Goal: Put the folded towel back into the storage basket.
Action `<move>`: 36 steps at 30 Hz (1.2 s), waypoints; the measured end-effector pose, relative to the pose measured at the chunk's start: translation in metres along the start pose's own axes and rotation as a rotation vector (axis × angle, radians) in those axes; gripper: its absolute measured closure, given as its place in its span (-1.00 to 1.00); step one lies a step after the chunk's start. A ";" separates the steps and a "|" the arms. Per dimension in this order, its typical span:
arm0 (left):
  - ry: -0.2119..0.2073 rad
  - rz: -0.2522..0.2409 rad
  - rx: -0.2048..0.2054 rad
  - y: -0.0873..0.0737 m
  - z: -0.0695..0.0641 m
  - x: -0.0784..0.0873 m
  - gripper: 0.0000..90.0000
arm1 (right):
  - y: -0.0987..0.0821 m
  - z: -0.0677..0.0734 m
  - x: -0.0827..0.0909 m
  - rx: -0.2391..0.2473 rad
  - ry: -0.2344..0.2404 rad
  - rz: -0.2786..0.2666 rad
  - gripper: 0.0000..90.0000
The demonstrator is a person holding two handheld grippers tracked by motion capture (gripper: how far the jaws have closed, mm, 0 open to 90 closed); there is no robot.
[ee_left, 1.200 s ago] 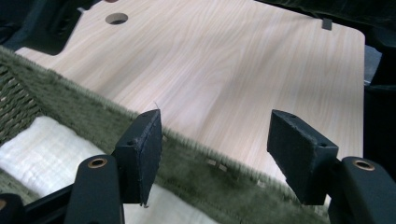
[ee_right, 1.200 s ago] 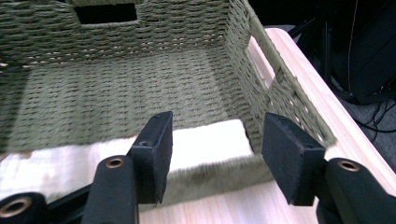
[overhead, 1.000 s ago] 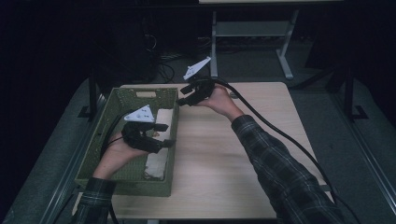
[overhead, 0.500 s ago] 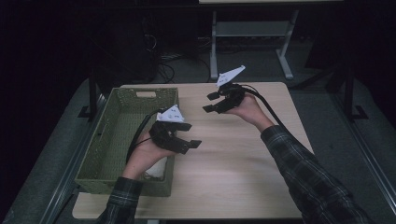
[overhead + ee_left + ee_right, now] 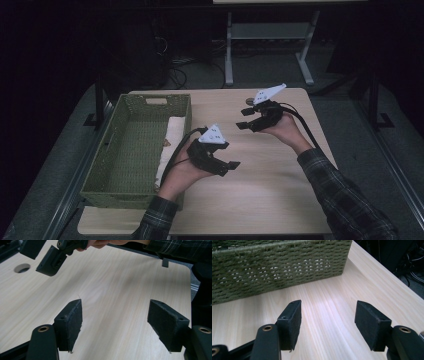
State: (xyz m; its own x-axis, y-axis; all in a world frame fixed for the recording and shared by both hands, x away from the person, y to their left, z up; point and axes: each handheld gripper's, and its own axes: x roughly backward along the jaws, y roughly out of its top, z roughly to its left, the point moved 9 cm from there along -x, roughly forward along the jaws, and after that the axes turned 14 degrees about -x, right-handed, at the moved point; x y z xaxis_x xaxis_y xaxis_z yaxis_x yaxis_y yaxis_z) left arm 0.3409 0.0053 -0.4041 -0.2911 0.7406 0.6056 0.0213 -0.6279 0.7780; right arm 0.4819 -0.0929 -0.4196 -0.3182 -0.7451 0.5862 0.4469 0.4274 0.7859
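My left gripper [image 5: 227, 168] hovers over the bare wooden table just right of the green woven basket [image 5: 127, 196]. Its jaws have just been opening, and in the left gripper view they [image 5: 115, 325] stand wide apart with nothing between them. My right gripper [image 5: 243, 119] is held farther back near the table's middle, pointing left toward the basket. It is open and empty in the right gripper view [image 5: 328, 322]. A rolled white cloth [image 5: 170, 145] lies along the basket's right inner wall.
The basket's woven side [image 5: 277, 267] rises close ahead of the right gripper. A round cable hole [image 5: 22, 268] is cut into the tabletop near the right gripper [image 5: 40, 257]. Cables trail from both grippers. A metal stand [image 5: 267, 45] sits behind the table.
Both hands have moved to the right, away from the basket. The left gripper has come out over the basket's right wall onto the open table. The white cloth stays in the basket.
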 end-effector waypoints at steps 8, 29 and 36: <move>0.006 0.022 -0.018 -0.011 -0.014 -0.029 -0.41 | -0.031 -0.006 0.007 -0.027 -0.013 0.002 -0.19; -0.001 0.094 0.005 -0.060 -0.027 -0.091 -0.61 | -0.125 -0.020 0.009 -0.121 -0.096 0.044 -0.34; 0.010 0.126 0.005 -0.076 -0.025 -0.095 -0.64 | -0.146 -0.022 0.015 -0.142 -0.135 0.068 -0.42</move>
State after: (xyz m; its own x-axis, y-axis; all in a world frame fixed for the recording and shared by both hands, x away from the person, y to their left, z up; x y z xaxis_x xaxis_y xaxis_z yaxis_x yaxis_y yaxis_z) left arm 0.3431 -0.0236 -0.5246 -0.2959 0.6535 0.6967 0.0628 -0.7145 0.6968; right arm 0.4301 -0.1774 -0.5301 -0.3882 -0.6374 0.6656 0.5813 0.3910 0.7136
